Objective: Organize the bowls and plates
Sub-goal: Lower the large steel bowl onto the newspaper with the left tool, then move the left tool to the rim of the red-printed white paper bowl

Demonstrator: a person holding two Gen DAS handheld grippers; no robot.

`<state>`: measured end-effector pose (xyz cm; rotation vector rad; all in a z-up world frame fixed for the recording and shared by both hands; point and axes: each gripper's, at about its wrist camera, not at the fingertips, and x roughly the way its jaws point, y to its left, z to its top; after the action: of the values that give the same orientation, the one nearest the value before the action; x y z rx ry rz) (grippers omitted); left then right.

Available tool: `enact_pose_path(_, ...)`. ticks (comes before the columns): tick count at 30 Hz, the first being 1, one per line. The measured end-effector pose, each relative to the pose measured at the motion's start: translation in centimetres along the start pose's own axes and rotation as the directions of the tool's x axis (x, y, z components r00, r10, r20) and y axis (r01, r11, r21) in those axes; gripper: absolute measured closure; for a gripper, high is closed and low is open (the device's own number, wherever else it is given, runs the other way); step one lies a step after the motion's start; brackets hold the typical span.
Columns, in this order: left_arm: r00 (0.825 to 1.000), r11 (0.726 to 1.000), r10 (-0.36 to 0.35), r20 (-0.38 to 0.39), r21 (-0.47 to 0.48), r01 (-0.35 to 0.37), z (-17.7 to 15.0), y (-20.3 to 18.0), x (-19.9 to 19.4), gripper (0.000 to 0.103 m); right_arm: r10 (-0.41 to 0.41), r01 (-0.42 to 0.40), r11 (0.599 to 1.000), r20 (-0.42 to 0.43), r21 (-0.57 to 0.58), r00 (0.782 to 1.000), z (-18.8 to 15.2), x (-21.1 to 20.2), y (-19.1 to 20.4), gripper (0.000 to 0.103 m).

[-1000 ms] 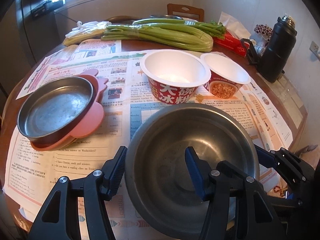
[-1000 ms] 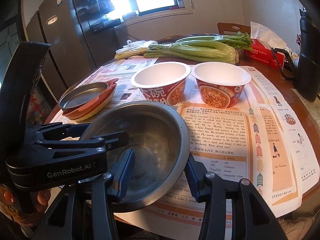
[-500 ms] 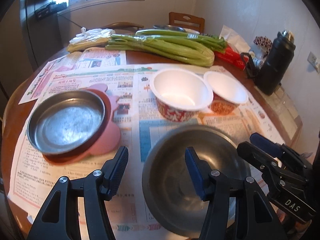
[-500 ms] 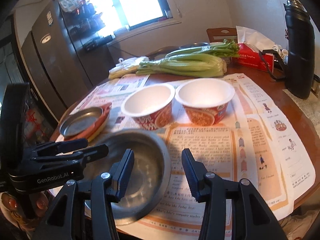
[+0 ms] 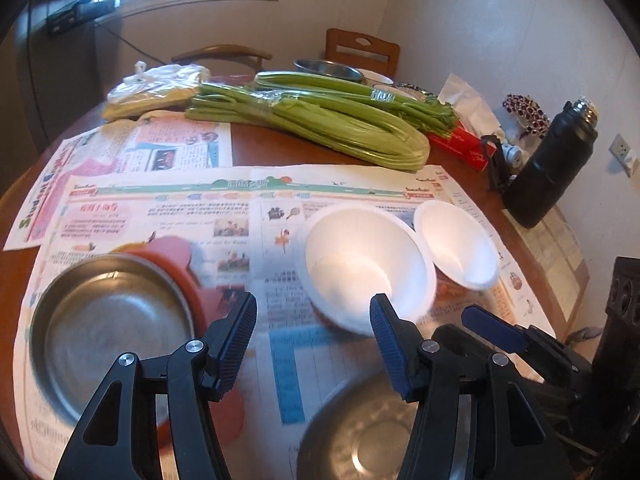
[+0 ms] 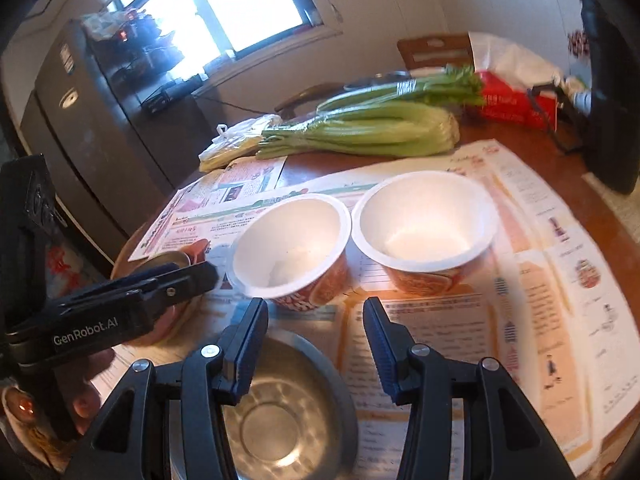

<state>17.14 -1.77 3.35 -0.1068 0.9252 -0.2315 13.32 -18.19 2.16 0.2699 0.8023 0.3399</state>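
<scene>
Both tongs (image 5: 313, 322) (image 6: 316, 320) gape, empty — steel bowl (image 6: 280, 420) lies below them, paper bowls (image 6: 290, 240) beyond.

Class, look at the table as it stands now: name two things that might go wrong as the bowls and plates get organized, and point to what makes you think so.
1. The two paper noodle bowls stand rim to rim; tongs closing on one may well nudge or tip the other.
2. The steel bowl and both paper bowls rest on loose newspaper, so a dragged bowl might pull the sheet and shift the rest.
</scene>
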Motion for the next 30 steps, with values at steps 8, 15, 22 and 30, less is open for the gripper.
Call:
enact_pose_path(8, 0.998, 0.999, -0.001, -0.057, 0.050, 0.004, 2.2, -0.8, 3.5, 0.042, -0.006, 0.006, 1.000, -0.026, -0.014, 1.000, 1.3, 2.1, 0.7, 0.054)
enact_pose_path(15, 0.997, 0.998, 0.003, -0.083, 0.057, 0.002, 3.1, -0.6, 5.2, 0.042, -0.012, 0.011, 0.999, -0.042, -0.043, 0.999, 1.7, 3.4, 1.2, 0.054)
enact_pose_path(22, 0.992, 1.000, -0.004, -0.126, 0.021, 0.006, 3.5, -0.2, 6.8, 0.042, -0.034, 0.030, 0.996, -0.052, -0.085, 0.998, 2.2, 4.3, 1.7, 0.054)
enact_pose_path(30, 0.991, 1.000, -0.020, -0.131, 0.022, 0.023, 3.5, 0.0, 7.3, 0.043, -0.039, 0.033, 0.994, -0.064, -0.102, 0.997, 2.5, 5.2, 1.6, 0.054)
